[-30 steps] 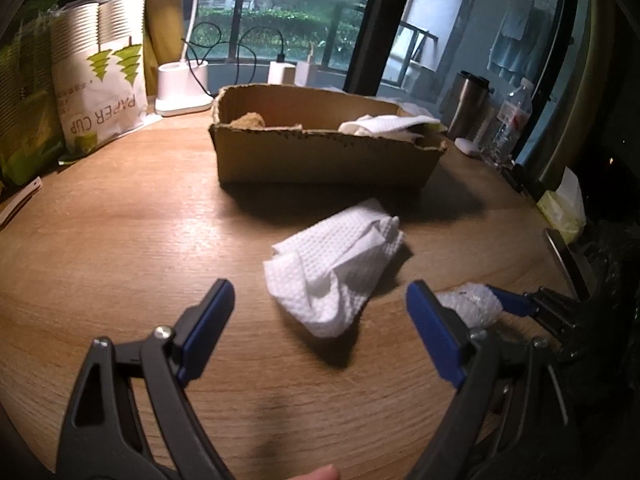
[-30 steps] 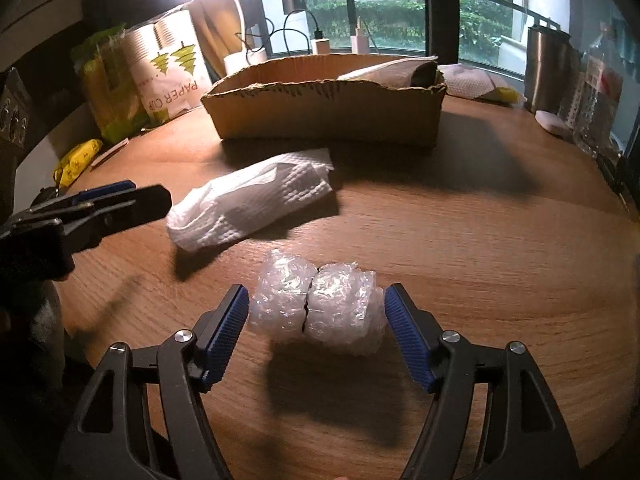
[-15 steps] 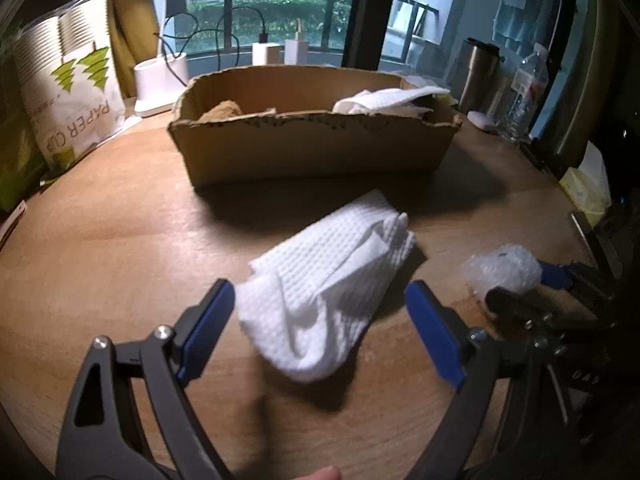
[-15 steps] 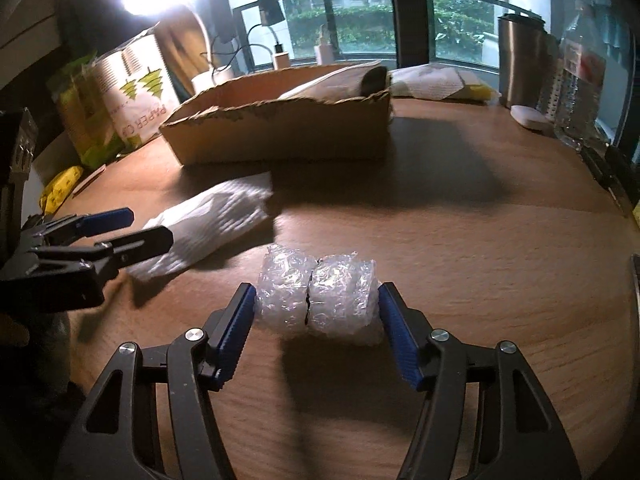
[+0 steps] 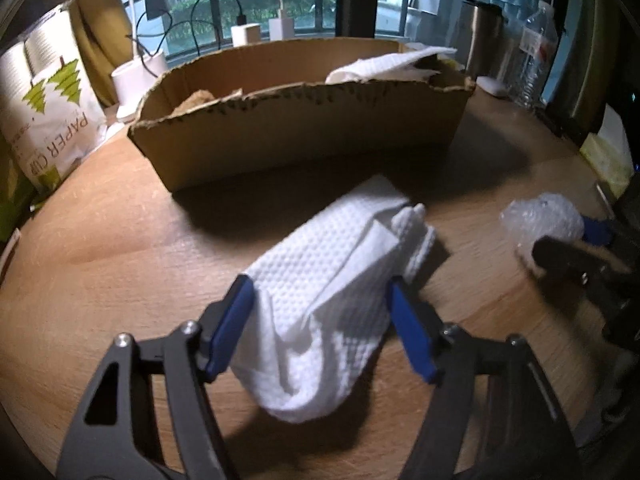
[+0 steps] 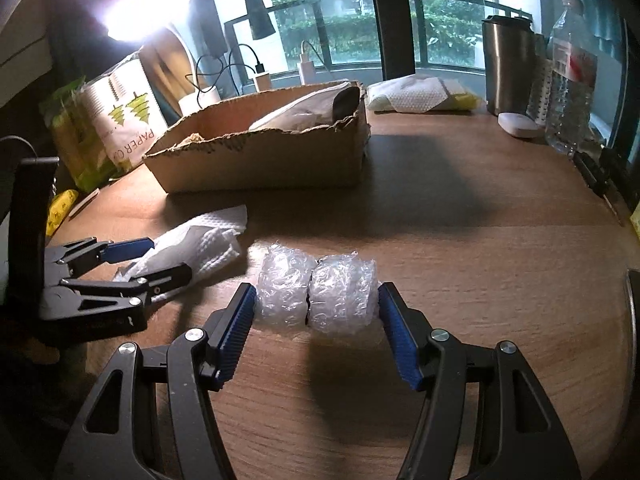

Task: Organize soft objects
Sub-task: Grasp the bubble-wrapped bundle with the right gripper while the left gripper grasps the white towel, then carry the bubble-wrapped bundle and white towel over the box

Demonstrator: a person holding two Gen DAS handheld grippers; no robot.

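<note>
A crumpled white paper towel lies on the wooden table in front of a torn cardboard box. My left gripper has its blue pads against both sides of the towel and is shut on it; it also shows in the right wrist view. A roll of clear bubble wrap lies on the table. My right gripper has closed its pads on both ends of the roll. The box holds white tissue and brown soft items.
A paper cup bag stands at the left. A steel tumbler, a water bottle and a white puck stand at the far right. Another folded towel lies behind the box. Chargers and cables line the window sill.
Both grippers moved forward and narrowed. The left one has closed onto the paper towel; the right one has closed onto the bubble wrap roll.
</note>
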